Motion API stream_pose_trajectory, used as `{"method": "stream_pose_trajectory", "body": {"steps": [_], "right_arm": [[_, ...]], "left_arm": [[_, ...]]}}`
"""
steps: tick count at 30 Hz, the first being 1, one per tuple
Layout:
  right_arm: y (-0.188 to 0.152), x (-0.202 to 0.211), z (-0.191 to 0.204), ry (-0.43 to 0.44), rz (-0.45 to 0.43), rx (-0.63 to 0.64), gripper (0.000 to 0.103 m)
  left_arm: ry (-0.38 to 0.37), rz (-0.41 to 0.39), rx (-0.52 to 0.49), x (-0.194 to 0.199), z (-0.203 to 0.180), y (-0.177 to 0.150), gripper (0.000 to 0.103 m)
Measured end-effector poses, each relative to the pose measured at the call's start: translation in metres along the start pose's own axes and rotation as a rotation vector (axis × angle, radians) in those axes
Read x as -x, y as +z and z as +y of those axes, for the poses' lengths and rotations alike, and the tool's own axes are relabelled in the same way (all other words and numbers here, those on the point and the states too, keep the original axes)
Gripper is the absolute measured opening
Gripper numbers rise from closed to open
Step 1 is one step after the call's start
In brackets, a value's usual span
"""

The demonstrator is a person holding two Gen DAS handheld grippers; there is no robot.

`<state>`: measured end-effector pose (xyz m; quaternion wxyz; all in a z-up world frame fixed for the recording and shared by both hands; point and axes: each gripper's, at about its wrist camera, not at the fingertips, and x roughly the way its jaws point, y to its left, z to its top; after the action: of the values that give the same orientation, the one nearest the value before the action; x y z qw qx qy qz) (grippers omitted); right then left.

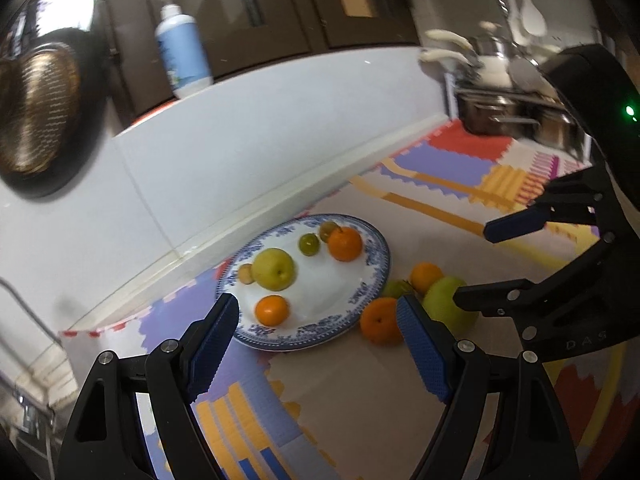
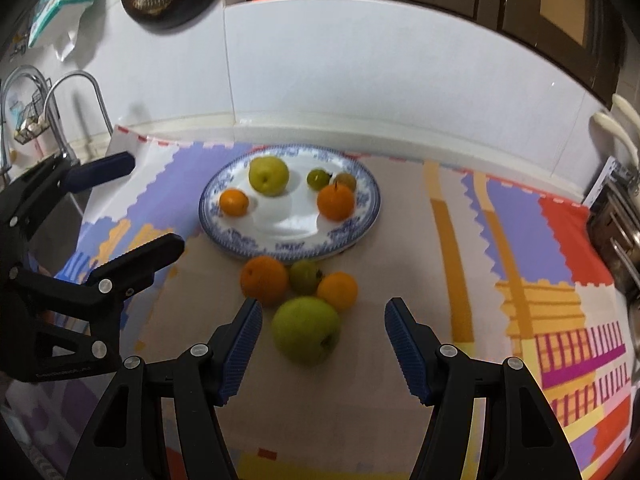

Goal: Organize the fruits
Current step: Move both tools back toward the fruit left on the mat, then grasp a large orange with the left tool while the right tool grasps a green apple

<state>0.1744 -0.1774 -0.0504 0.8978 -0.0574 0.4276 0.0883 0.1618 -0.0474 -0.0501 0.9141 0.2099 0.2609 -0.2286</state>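
Green and orange fruit lies in two lots, a green apple (image 2: 306,330), two oranges (image 2: 264,280) and a small green fruit (image 2: 305,277) on the patterned mat (image 2: 400,240) just near of the blue-rimmed plate (image 2: 224,236) bearing more fruit, while the right gripper (image 2: 323,346) and left gripper (image 1: 318,344) hover with jaws spread, empty.

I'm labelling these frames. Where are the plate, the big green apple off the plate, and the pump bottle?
plate (image 2: 352,236): right wrist view, bare blue rim at the near right.
green apple (image 2: 306,328): right wrist view, middle of its skin.
pump bottle (image 1: 182,60): left wrist view, middle of its body.
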Motion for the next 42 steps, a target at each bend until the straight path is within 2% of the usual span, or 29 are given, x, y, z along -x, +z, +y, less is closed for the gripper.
{"method": "stream_pose_trajectory", "body": {"steps": [9, 14, 24, 28, 30, 33, 35, 40, 42], "right_arm": [[-0.01, -0.028, 0.0, 0.022, 0.099, 0.008, 0.064], [-0.012, -0.04, -0.002, 0.033, 0.135, 0.016, 0.064], [-0.006, -0.051, -0.007, 0.117, 0.141, 0.013, 0.064], [-0.008, -0.053, -0.009, 0.145, 0.14, -0.006, 0.062], [-0.009, -0.053, -0.009, 0.167, 0.143, -0.004, 0.051], [-0.01, -0.053, -0.011, 0.179, 0.142, -0.021, 0.051], [-0.011, -0.052, -0.012, 0.181, 0.14, -0.027, 0.05], [-0.015, -0.047, -0.012, 0.156, 0.137, -0.026, 0.05], [-0.016, -0.046, -0.015, 0.148, 0.136, -0.041, 0.05]], "left_arm": [[-0.12, 0.081, -0.058, -0.035, -0.006, -0.011, 0.08], [-0.174, 0.101, -0.081, -0.049, -0.01, -0.015, 0.074], [-0.266, 0.146, -0.085, -0.072, -0.015, -0.014, 0.058], [-0.282, 0.151, -0.094, -0.077, -0.02, -0.014, 0.055], [-0.288, 0.159, -0.093, -0.08, -0.022, -0.013, 0.051], [-0.305, 0.173, -0.091, -0.082, -0.024, -0.012, 0.045], [-0.29, 0.173, -0.09, -0.083, -0.026, -0.012, 0.043], [-0.281, 0.188, -0.048, -0.081, -0.025, -0.012, 0.042], [-0.247, 0.197, -0.028, -0.077, -0.025, -0.011, 0.042]]}}
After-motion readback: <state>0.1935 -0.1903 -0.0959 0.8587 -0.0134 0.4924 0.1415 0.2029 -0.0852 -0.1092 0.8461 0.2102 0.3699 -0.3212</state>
